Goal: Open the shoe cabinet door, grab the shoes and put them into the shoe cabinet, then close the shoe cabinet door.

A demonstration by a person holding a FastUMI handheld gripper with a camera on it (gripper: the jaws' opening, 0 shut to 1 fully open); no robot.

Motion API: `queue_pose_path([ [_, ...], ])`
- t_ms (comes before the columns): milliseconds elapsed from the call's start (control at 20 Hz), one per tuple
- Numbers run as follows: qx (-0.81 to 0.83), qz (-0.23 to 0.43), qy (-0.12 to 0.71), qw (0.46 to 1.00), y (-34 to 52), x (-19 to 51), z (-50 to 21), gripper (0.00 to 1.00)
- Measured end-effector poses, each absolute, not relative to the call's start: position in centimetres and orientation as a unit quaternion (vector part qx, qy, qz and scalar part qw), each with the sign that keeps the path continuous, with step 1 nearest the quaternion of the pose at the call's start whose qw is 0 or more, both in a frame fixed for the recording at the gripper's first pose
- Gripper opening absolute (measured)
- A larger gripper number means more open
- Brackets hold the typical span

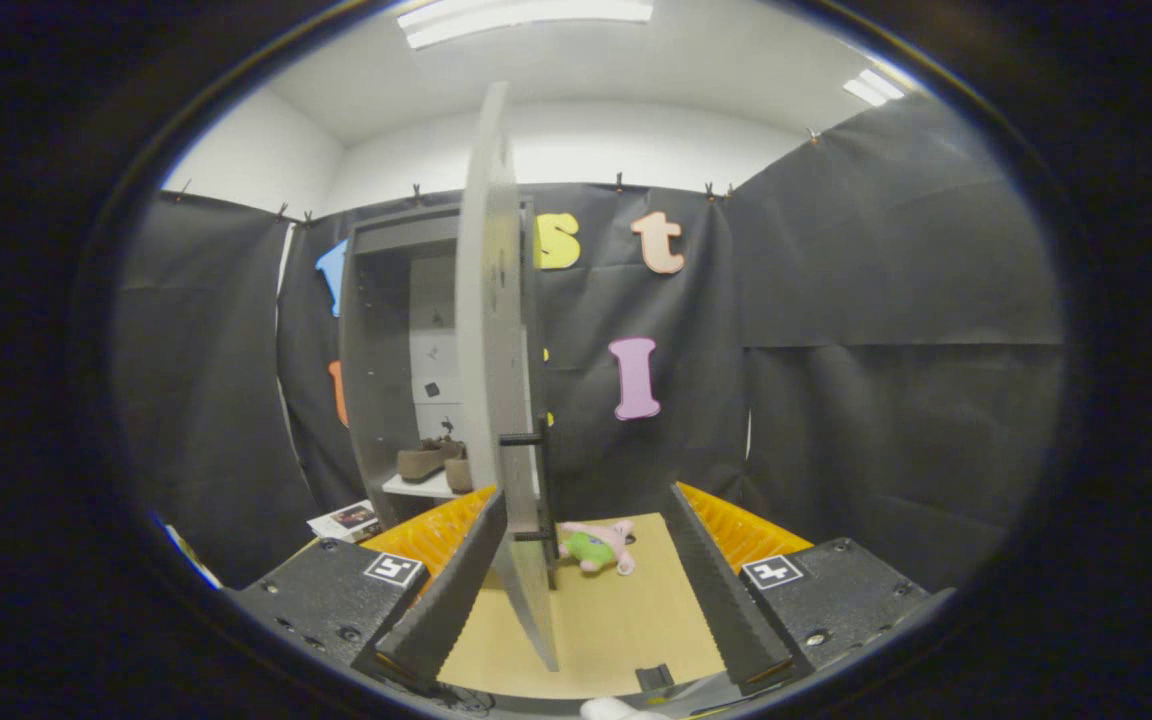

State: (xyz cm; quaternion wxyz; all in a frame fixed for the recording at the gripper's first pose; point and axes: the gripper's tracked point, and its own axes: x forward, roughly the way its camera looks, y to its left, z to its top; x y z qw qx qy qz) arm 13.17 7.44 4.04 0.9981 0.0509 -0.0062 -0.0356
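Between the spread fingers of the gripper (581, 610) stands the open cabinet door (496, 350), edge-on. Shoes (433, 460) sit on the cabinet (381, 330) shelf; no writing is legible.

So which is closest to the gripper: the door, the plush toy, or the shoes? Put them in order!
Seen from the gripper:
1. Cabinet door, edge-on between the open fingers, by the left one.
2. Plush toy, on the floor just beyond the door.
3. Shoes, farthest, on the shelf inside the shoe cabinet.

gripper (581, 590) jaws spread around the open cabinet door (496, 380); shoes (433, 461) sit on the cabinet shelf (416, 488).
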Motion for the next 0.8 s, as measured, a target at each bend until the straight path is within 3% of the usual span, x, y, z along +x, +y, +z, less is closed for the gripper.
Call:
queue_pose_path([
  [350,0.055,0.051,0.024,0.997,5.5,20.7,2.9,0.99],
  [800,0.014,0.156,0.028,0.987,8.3,22.2,4.1,0.96],
])
